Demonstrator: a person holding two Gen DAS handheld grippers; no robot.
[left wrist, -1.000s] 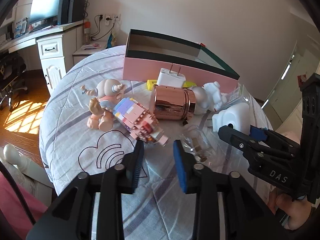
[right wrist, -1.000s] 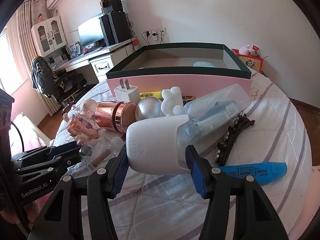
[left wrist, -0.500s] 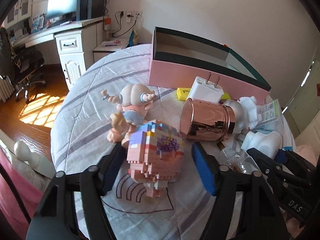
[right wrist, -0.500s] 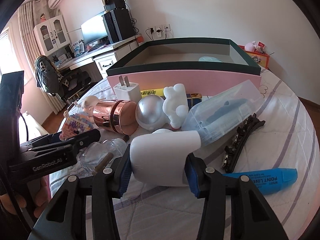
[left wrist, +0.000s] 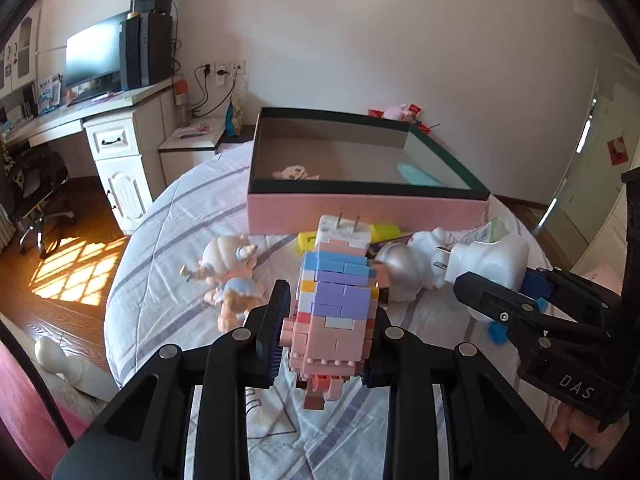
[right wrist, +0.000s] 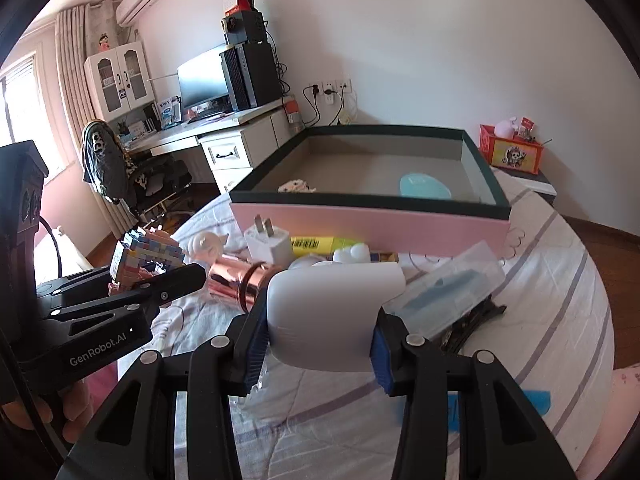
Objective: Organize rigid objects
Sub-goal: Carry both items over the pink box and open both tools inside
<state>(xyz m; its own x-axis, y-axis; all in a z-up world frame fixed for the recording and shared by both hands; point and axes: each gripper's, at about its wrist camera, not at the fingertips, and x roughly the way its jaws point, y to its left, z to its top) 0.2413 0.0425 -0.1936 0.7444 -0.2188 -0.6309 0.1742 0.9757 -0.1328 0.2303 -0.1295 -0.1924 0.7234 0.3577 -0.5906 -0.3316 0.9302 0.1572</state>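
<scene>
Your left gripper (left wrist: 326,334) clamps the brick toy (left wrist: 334,308): light, crumbly, squeeze flat sides. Your right gripper (right wrist: 318,338) clamps the white plug (right wrist: 332,312): stiff, slick.

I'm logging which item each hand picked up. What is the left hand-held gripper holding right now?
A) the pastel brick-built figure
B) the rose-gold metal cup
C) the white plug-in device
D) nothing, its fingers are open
A: in the left wrist view the left hand-held gripper is closed on the pastel brick-built figure, lifted above the bedspread, while the right hand-held gripper holds the white plug-in device.
</scene>
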